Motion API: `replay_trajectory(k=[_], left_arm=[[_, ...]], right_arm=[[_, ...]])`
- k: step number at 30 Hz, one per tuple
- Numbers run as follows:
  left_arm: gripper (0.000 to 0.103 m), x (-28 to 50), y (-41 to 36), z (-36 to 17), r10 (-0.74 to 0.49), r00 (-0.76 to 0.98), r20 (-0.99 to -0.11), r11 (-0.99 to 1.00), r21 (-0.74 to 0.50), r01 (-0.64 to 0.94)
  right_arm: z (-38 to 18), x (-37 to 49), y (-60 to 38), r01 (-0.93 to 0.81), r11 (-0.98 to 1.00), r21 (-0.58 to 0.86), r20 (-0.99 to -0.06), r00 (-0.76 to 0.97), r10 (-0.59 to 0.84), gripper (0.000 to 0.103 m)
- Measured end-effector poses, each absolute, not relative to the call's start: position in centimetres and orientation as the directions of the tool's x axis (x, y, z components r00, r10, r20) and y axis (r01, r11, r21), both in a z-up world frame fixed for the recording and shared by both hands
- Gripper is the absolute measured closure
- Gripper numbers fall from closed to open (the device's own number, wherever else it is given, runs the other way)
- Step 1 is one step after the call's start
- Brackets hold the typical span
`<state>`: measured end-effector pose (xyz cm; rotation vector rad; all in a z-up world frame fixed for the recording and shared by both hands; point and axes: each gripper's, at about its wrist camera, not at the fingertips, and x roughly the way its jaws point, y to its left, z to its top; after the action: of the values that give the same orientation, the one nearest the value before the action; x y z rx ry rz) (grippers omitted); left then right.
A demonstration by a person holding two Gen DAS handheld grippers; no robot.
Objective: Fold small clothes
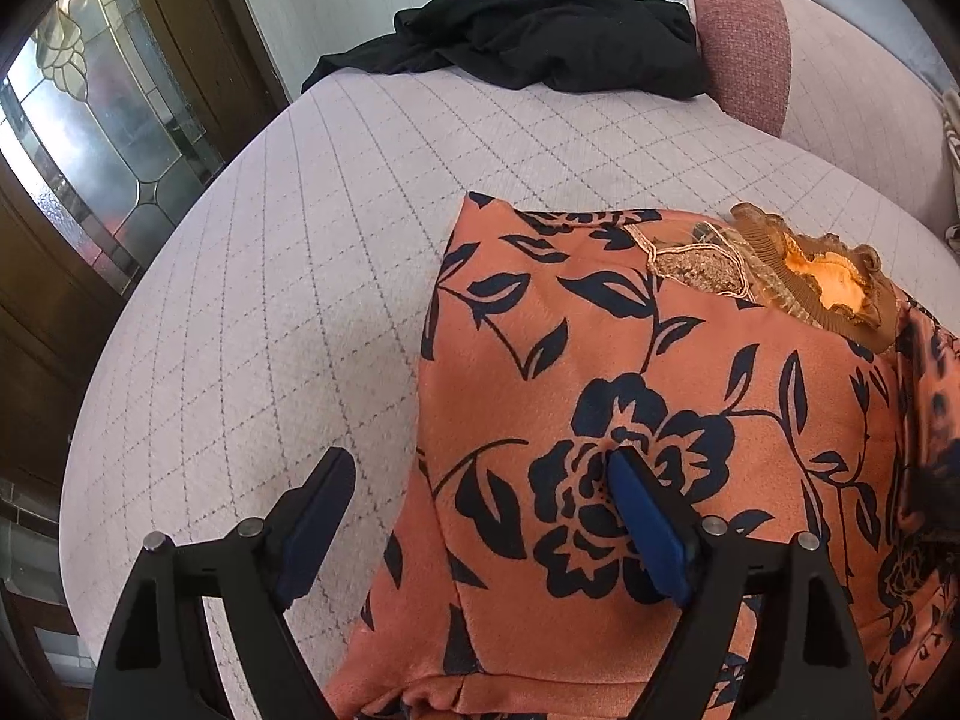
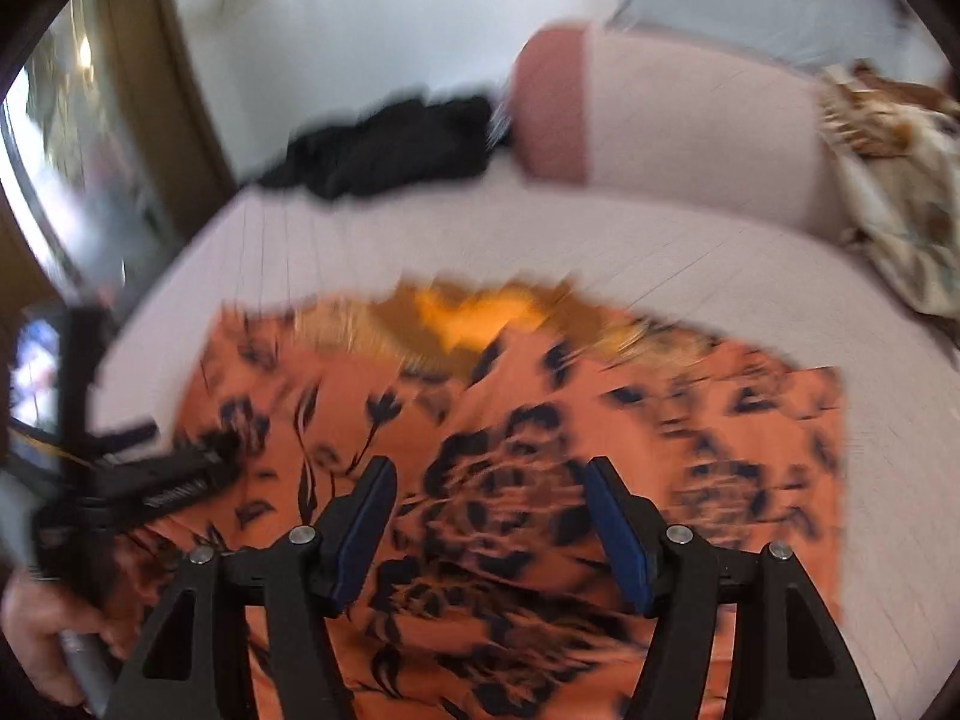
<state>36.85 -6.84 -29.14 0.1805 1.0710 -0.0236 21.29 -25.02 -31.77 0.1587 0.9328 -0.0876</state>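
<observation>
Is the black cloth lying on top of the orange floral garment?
No, the black cloth lies far back on the bed, apart from the orange garment.

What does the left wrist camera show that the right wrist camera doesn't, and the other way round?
Only the left wrist view shows the glass-paned door sharply and the left tongs open from behind. Only the right wrist view shows the patterned cloth beside the bolster, a hand, and the right tongs open. Both show the orange floral garment, the black garment and the bolster.

Matt floral cloth top [image 1: 630, 360] on quilted fabric cushion [image 1: 288, 240]
</observation>
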Motion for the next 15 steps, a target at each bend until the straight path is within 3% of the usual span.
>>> replay_trajectory(k=[3, 4, 5, 6, 7, 10, 15], left_arm=[[0.016, 36.7, -6.8, -29.2, 0.058, 0.471, -0.88, 0.987, 0.123, 0.108], [0.016, 36.7, -6.8, -29.2, 0.056, 0.469, -0.881, 0.987, 0.12, 0.108], [0.016, 37.0, -6.9, -29.3, 0.055, 0.467, -0.883, 0.987, 0.119, 0.108], [0.016, 37.2, -6.8, -29.4, 0.056, 0.466, -0.883, 0.987, 0.119, 0.106], [0.016, 37.2, -6.7, -29.4, 0.058, 0.466, -0.883, 0.987, 0.12, 0.105], [0.016, 37.2, -6.7, -29.2, 0.064, 0.471, -0.88, 0.986, 0.129, 0.106], [0.016, 36.8, -7.0, -29.4, 0.065, 0.471, -0.88, 0.988, 0.123, 0.094]], right_arm=[[-35.4, 23.2, -24.5, 0.178, 0.983, 0.046, -0.856, 0.515, -0.053, 0.034], [-35.6, 23.0, -24.6, 0.176, 0.983, 0.046, -0.84, 0.539, -0.057, 0.04], [-35.3, 22.7, -24.9, 0.179, 0.983, 0.047, -0.829, 0.556, -0.062, 0.051], [-35.0, 22.2, -25.3, 0.189, 0.981, 0.05, -0.825, 0.562, -0.066, 0.079], [-34.5, 21.6, -26.1, 0.202, 0.977, 0.074, -0.817, 0.574, -0.056, 0.093], [-32.4, 18.2, -29.3, 0.288, 0.953, 0.098, -0.775, 0.622, -0.108, 0.094], [-31.3, 11.7, -37.3, 0.422, 0.859, 0.291, -0.727, 0.681, -0.088, 0.092]])
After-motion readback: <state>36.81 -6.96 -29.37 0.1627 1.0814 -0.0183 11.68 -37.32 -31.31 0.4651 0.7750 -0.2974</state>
